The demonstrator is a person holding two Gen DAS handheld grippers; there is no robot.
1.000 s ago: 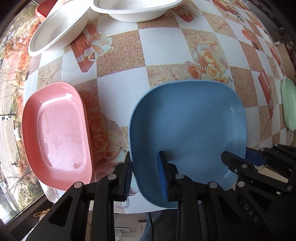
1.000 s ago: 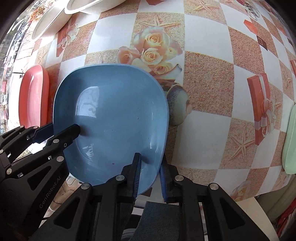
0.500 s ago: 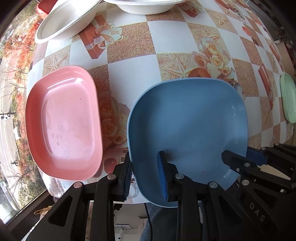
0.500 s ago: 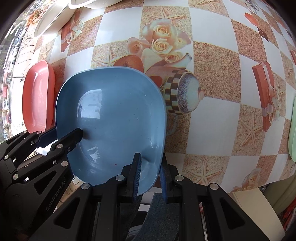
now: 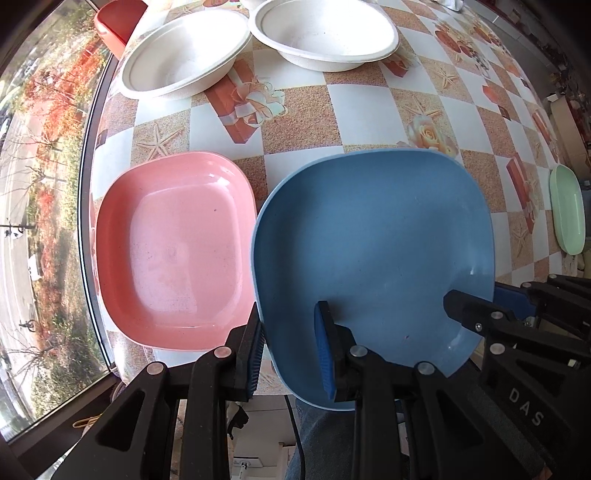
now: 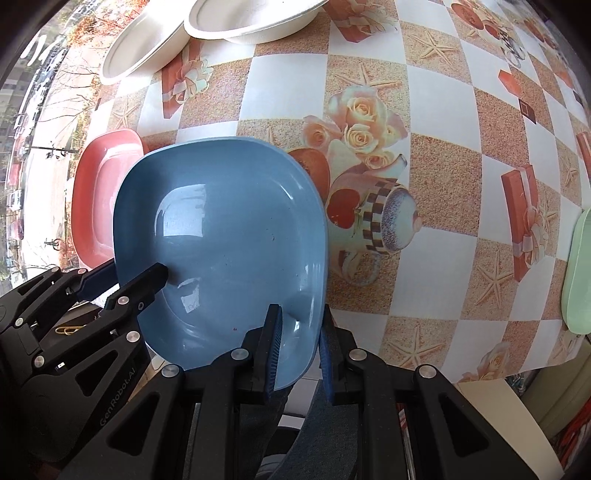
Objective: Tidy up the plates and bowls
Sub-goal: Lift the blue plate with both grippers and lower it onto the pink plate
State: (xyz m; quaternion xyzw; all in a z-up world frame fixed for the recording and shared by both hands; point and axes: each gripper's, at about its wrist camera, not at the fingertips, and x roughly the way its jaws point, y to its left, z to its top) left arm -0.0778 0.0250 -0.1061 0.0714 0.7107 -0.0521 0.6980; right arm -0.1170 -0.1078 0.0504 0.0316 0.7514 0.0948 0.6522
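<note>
A blue plate (image 5: 373, 258) hangs above the near edge of the table, held from both sides. My left gripper (image 5: 290, 354) is shut on its left rim. My right gripper (image 6: 299, 343) is shut on its right rim, and shows at the right of the left wrist view as black fingers (image 5: 480, 314). A pink plate (image 5: 173, 251) lies flat on the table just left of the blue plate (image 6: 221, 243); in the right wrist view the pink plate (image 6: 96, 195) is partly hidden behind it. Two white bowls (image 5: 184, 55) (image 5: 325, 33) stand at the far side.
The table (image 5: 354, 110) has a checked cloth with roses and gift boxes. A pale green plate (image 5: 567, 210) lies at the right edge. A window runs along the left edge of the table. A red object (image 5: 118, 22) sits at the far left corner.
Both grippers have carried the blue plate up and toward the pink plate, which now lies close beside its left rim. The white bowls have come further into view.
</note>
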